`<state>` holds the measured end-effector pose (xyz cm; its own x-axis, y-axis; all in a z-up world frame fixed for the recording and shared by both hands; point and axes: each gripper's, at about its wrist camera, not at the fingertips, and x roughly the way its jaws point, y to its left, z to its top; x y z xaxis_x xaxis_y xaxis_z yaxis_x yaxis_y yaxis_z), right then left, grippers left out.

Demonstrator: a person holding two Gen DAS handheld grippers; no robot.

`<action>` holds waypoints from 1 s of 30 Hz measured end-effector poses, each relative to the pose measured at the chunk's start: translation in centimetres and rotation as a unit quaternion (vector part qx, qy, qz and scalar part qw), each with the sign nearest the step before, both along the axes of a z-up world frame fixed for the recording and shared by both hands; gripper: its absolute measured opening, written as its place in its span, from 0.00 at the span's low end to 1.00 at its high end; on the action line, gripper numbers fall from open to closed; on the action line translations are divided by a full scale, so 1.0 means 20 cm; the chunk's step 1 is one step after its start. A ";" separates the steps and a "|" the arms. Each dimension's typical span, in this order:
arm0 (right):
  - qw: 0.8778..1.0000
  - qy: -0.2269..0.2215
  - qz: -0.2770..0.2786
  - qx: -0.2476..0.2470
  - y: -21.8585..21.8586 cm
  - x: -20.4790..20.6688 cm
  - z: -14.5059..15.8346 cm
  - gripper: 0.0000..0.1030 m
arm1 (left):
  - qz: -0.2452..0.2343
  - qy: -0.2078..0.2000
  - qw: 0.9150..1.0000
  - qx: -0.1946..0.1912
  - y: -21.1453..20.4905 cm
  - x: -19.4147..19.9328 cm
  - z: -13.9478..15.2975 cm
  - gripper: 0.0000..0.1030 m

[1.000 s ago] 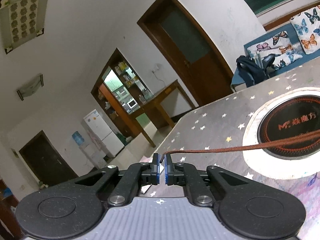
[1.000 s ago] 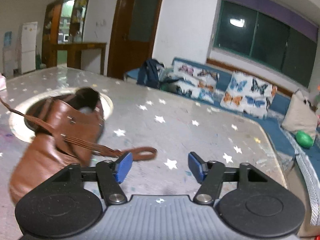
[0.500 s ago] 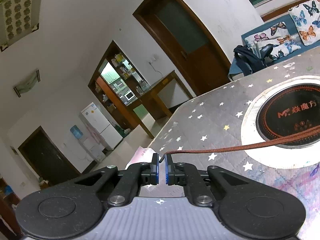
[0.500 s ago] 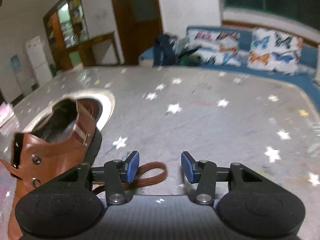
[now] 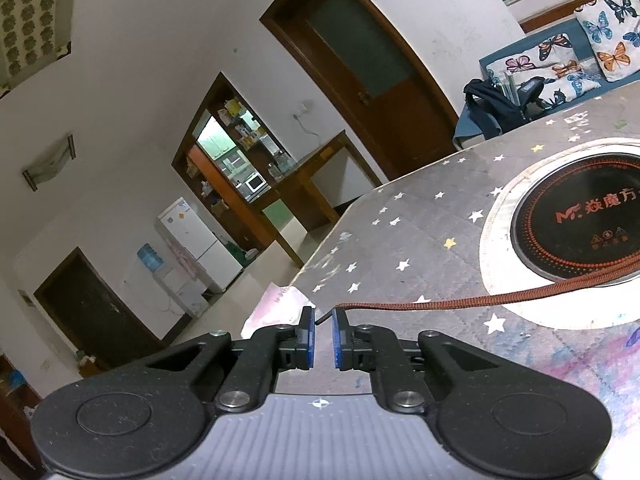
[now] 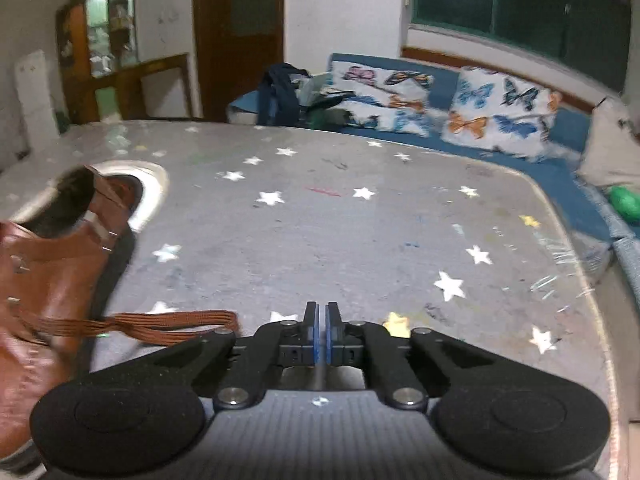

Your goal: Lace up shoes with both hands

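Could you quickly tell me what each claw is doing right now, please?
Left claw: closed on the tip of the brown lace.
Right claw: has just closed, with nothing between its jaws.

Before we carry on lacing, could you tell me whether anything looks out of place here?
Yes: the right gripper has just been closing, yet nothing shows between its jaws. The loop of the brown lace from the shoe lies beside it, to its left, apparently missed.

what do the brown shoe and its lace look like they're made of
Shoe: looks like smooth brown leather or an imitation, going by the soft sheen and creasing, with small metal lace hooks. Lace: flat woven brown fabric, its braided ribbing plainly visible.
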<state>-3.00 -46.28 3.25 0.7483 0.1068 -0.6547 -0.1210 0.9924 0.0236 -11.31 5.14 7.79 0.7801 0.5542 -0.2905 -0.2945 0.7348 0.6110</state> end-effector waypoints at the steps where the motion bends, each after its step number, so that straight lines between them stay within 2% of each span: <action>1: 1.000 0.000 0.012 0.008 0.01 0.00 0.01 0.16 | 0.000 0.000 1.000 -0.001 0.00 0.00 0.00 0.11; 2: 1.000 0.001 0.024 0.017 0.02 0.01 0.02 0.26 | -0.001 0.001 1.000 -0.002 -0.01 0.00 0.00 0.11; 4: 0.998 0.003 0.048 0.032 0.04 0.02 0.04 0.35 | -0.001 0.002 1.000 -0.003 -0.01 0.00 0.00 0.13; 7: 0.997 0.023 0.073 0.032 0.11 0.09 0.00 0.36 | 0.001 -0.002 1.000 -0.003 -0.01 -0.01 0.01 0.15; 9: 0.995 0.038 0.085 0.024 0.14 0.10 -0.03 0.33 | 0.000 -0.002 1.000 -0.002 -0.01 -0.02 0.01 0.15; 10: 0.995 0.038 0.088 0.016 0.15 0.10 -0.04 0.29 | 0.001 -0.002 1.000 0.000 0.00 -0.01 0.01 0.15; 11: 0.995 0.038 0.089 0.008 0.17 0.09 -0.05 0.14 | 0.002 -0.002 1.000 0.000 0.00 -0.01 0.01 0.15; 12: 0.996 0.036 0.086 -0.007 0.18 0.06 -0.05 0.06 | 0.003 -0.001 1.000 0.000 0.00 -0.01 0.01 0.15; 13: 0.996 0.035 0.077 -0.015 0.17 0.04 -0.04 0.02 | 0.003 -0.001 1.000 -0.001 0.00 0.00 0.00 0.15; 17: 0.998 0.016 0.014 -0.052 0.11 -0.08 -0.04 0.02 | -0.006 0.006 1.000 -0.006 -0.02 0.01 -0.02 0.15; 19: 0.998 0.021 -0.027 -0.050 0.04 -0.14 -0.04 0.04 | -0.013 0.009 1.000 -0.005 -0.04 0.01 -0.04 0.23; 21: 0.997 0.024 -0.051 -0.045 -0.02 -0.19 -0.05 0.11 | -0.019 0.012 1.000 -0.005 -0.05 0.01 -0.05 0.32; 22: 0.997 0.021 -0.065 -0.044 -0.05 -0.23 -0.04 0.20 | -0.022 0.013 1.000 -0.005 -0.06 0.02 -0.05 0.34; 23: 0.996 0.017 -0.074 -0.046 -0.07 -0.24 -0.04 0.23 | -0.026 0.014 1.000 -0.008 -0.07 0.02 -0.05 0.34; 24: 0.995 0.014 -0.082 -0.047 -0.10 -0.26 -0.03 0.24 | -0.030 0.016 0.999 -0.014 -0.08 0.02 -0.05 0.40; 28: 0.996 -0.006 -0.081 -0.035 -0.13 -0.28 0.01 0.35 | -0.058 0.024 0.997 -0.043 -0.12 0.00 -0.06 0.59; 30: 0.997 -0.013 -0.064 -0.029 -0.11 -0.28 0.01 0.36 | -0.075 0.032 0.995 -0.060 -0.15 -0.01 -0.07 0.74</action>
